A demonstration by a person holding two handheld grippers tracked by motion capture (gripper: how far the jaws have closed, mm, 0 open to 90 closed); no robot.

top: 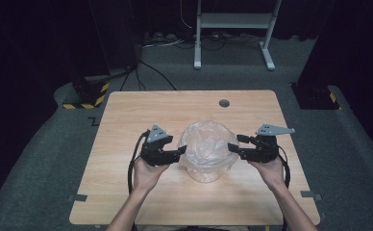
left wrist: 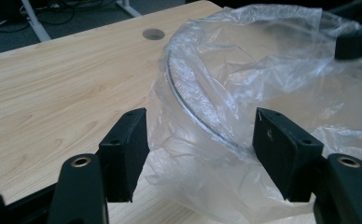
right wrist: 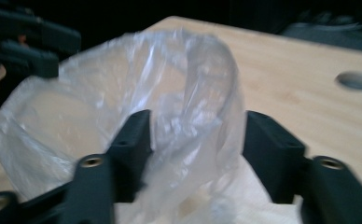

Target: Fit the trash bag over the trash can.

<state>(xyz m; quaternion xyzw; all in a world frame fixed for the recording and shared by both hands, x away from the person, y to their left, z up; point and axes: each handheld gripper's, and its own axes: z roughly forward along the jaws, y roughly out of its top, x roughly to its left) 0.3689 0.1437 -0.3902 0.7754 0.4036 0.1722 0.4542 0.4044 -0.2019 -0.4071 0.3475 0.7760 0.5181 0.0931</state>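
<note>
Light wood surface [top: 127, 192], cable hole [top: 224, 103] near far edge, grey carpet, dark room. Bag-lined container [top: 207, 149] centre; both grippers' fingers apart around the film.

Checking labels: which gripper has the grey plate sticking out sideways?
The right gripper: its plate juts outward; the left gripper's stands as an upright triangle.

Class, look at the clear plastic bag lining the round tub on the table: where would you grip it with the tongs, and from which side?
Probably grip the bag at its loose top edge, where the film folds over the tub's rim. Come in level from the outer sides, left tongs and right tongs opposite each other. The film bulges outward there, so open jaws can straddle it.
</note>
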